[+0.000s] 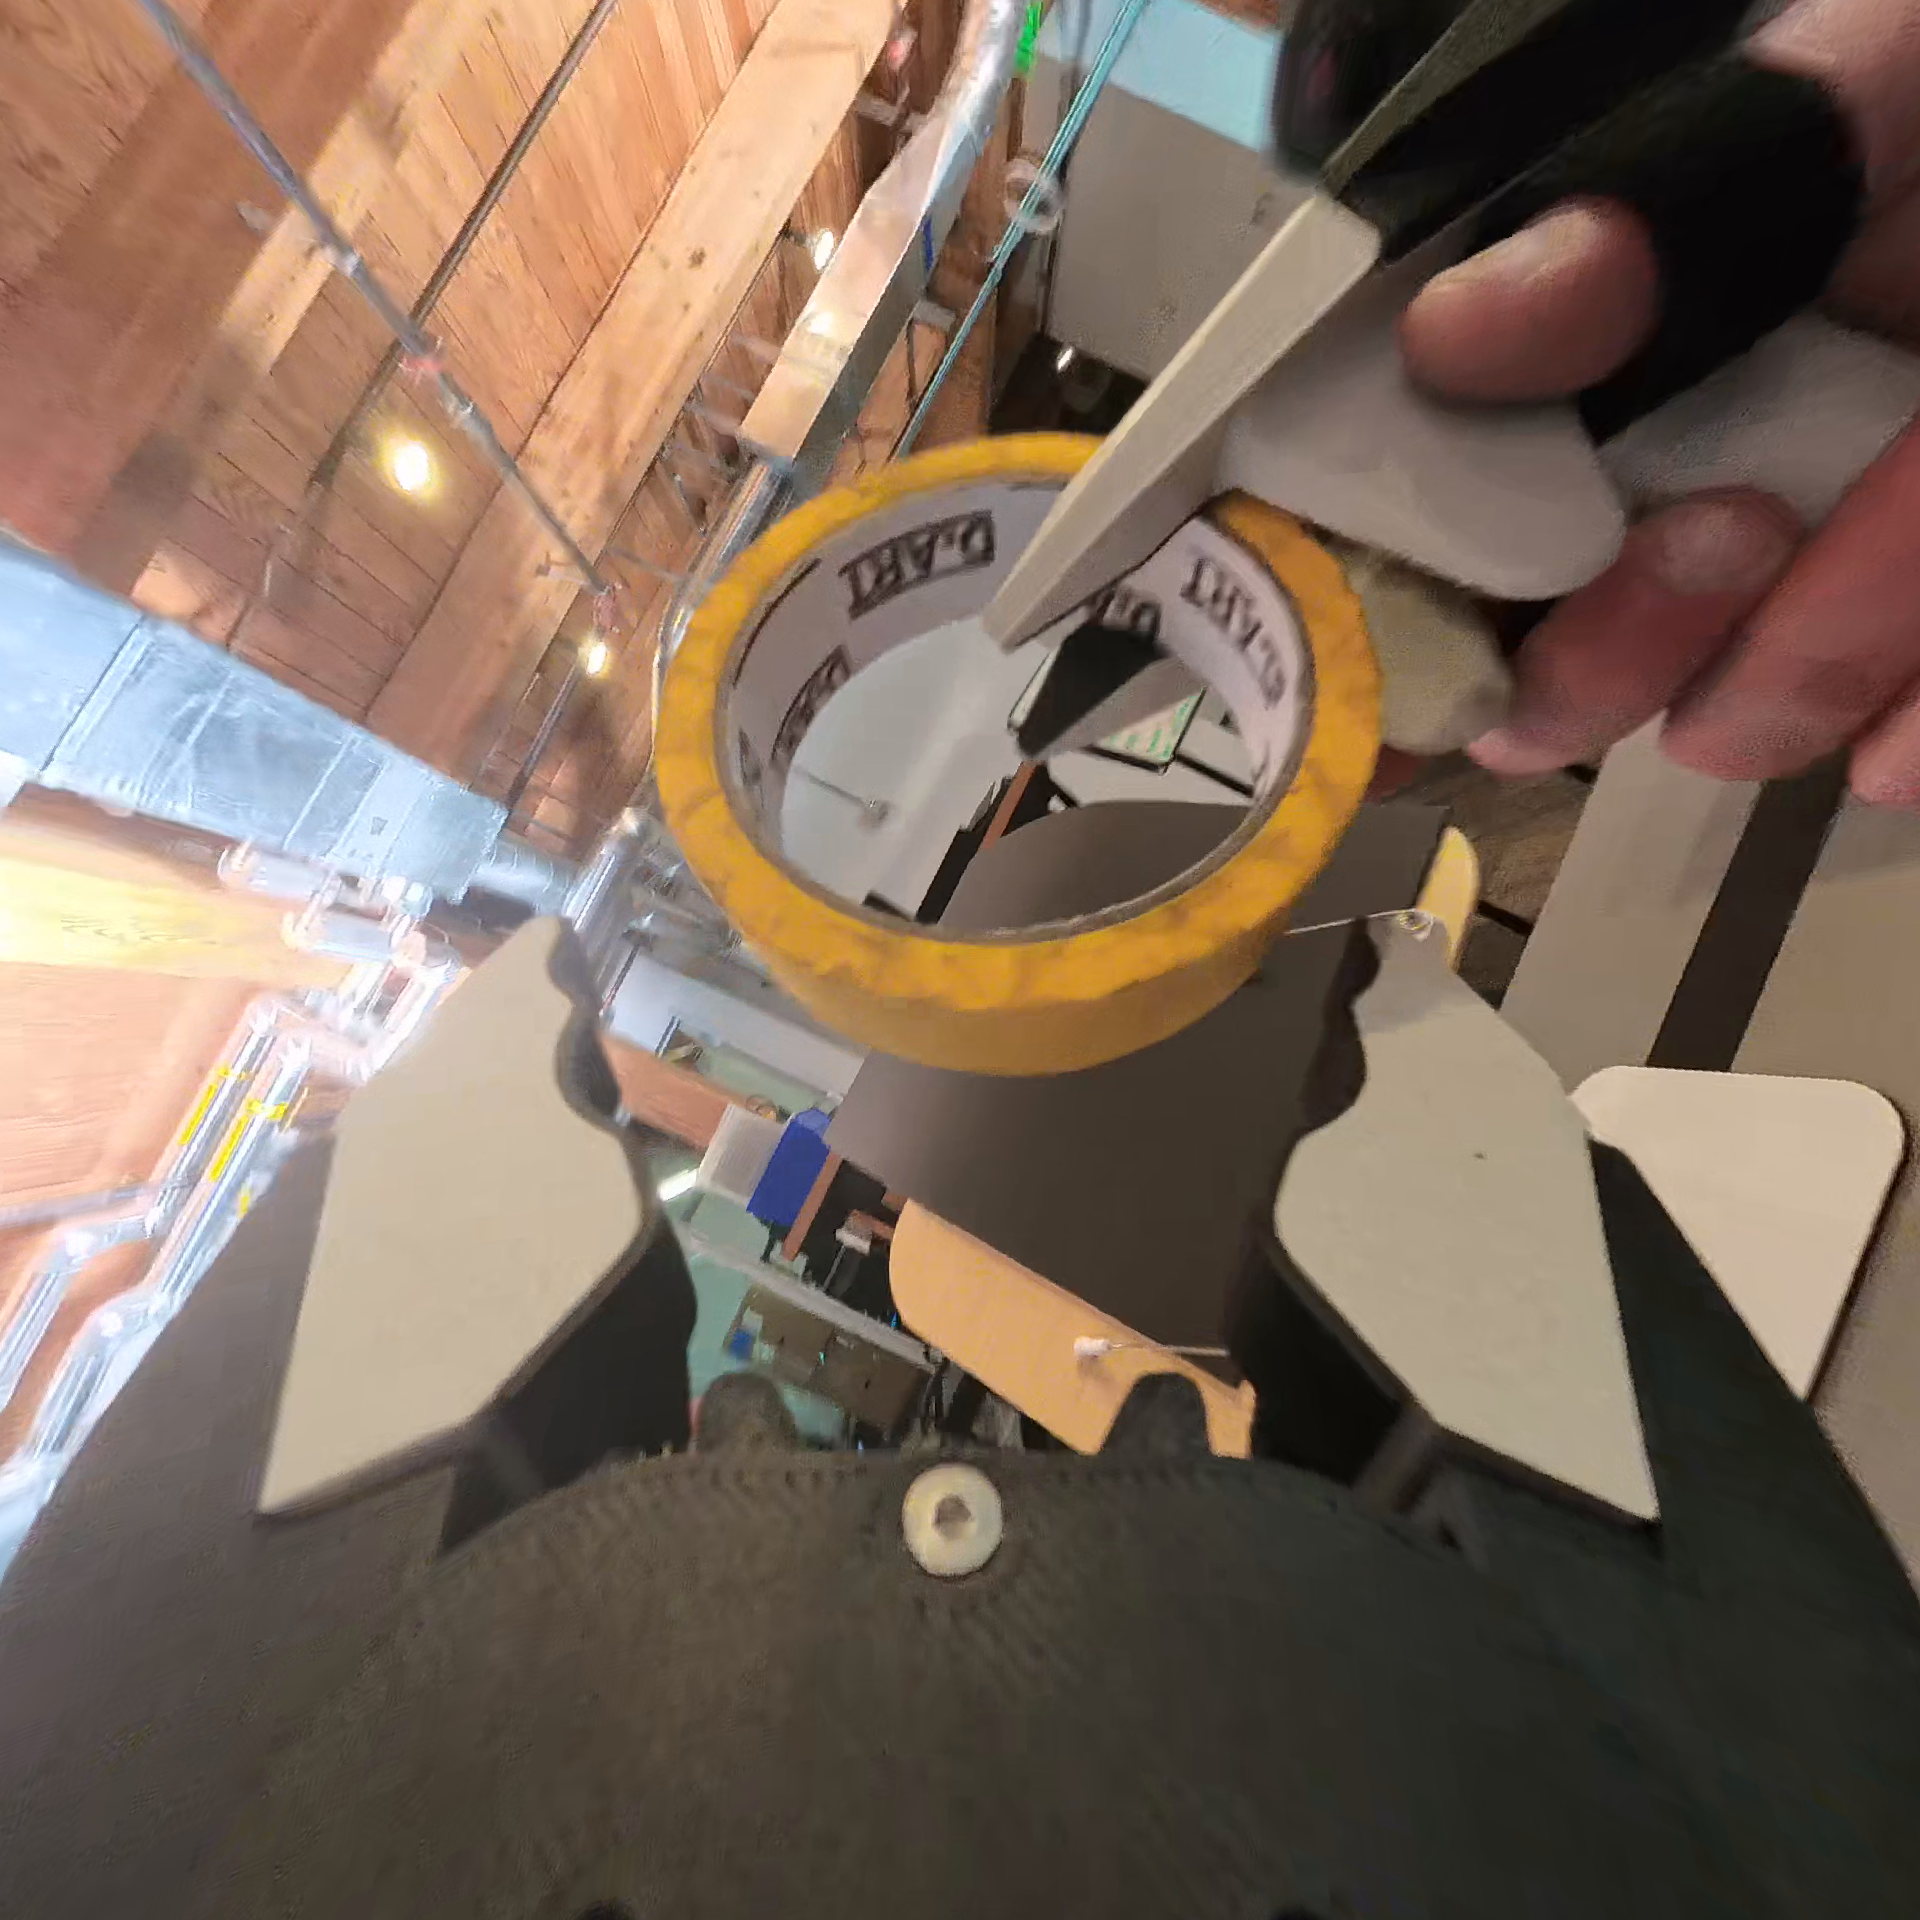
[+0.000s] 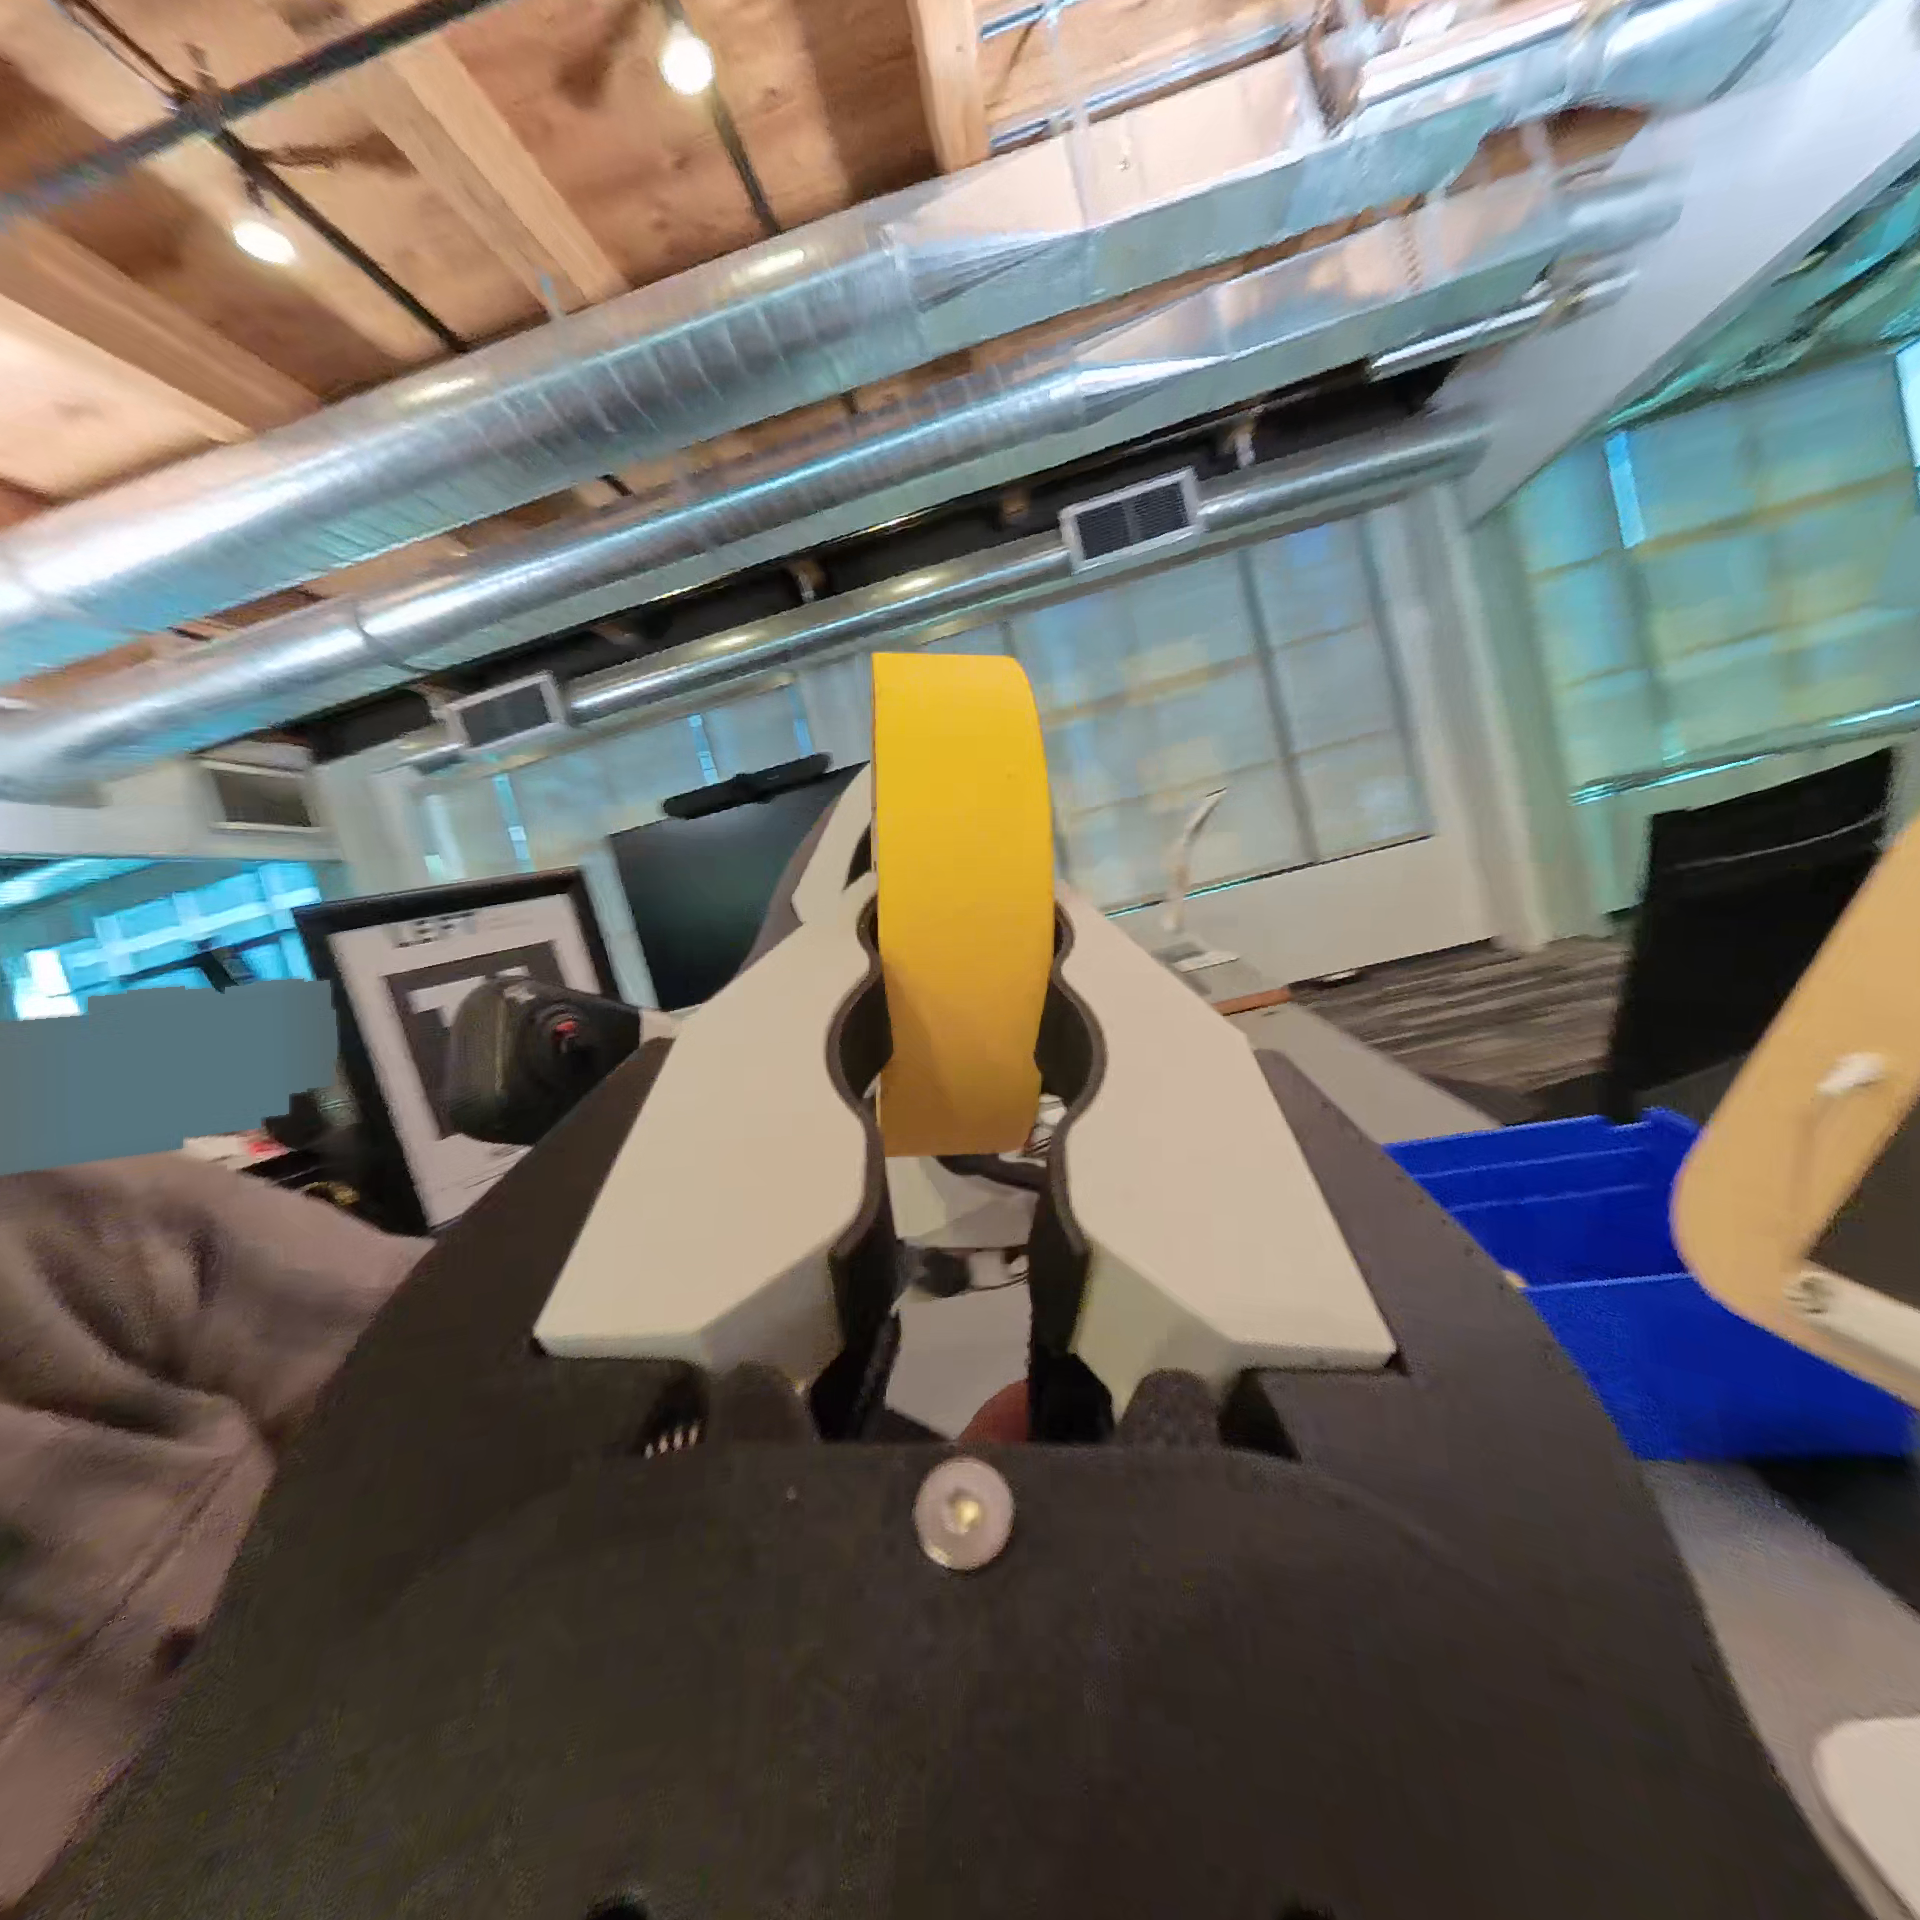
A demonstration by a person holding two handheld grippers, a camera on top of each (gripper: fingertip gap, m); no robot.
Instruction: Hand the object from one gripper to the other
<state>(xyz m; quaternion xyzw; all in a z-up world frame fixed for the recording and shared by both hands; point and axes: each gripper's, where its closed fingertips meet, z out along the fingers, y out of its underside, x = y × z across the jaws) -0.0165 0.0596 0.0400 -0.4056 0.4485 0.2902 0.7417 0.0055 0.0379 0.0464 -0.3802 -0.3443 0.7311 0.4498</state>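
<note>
A yellow tape roll [image 1: 987,997] with a white printed core hangs in the air in the left wrist view. My right gripper [image 1: 1195,623] comes in from the upper right, held by a hand [image 1: 1714,644], and is shut on the roll's wall, one finger inside the ring and one outside. My left gripper [image 1: 966,935] is open wide, with the roll's lower rim just beyond and between its fingertips, not touching. In the right wrist view the roll [image 2: 961,831] shows edge-on, upright, pinched in my right gripper [image 2: 961,914].
A blue bin [image 2: 1662,1299] sits low right of the right gripper, beside a tan wooden bracket [image 2: 1787,1143]. A framed black-and-white marker board [image 2: 468,997] and grey cloth [image 2: 156,1351] are on the left. Wooden ceiling and metal ducts are overhead. My two grippers' fingertips are within a few centimetres of each other.
</note>
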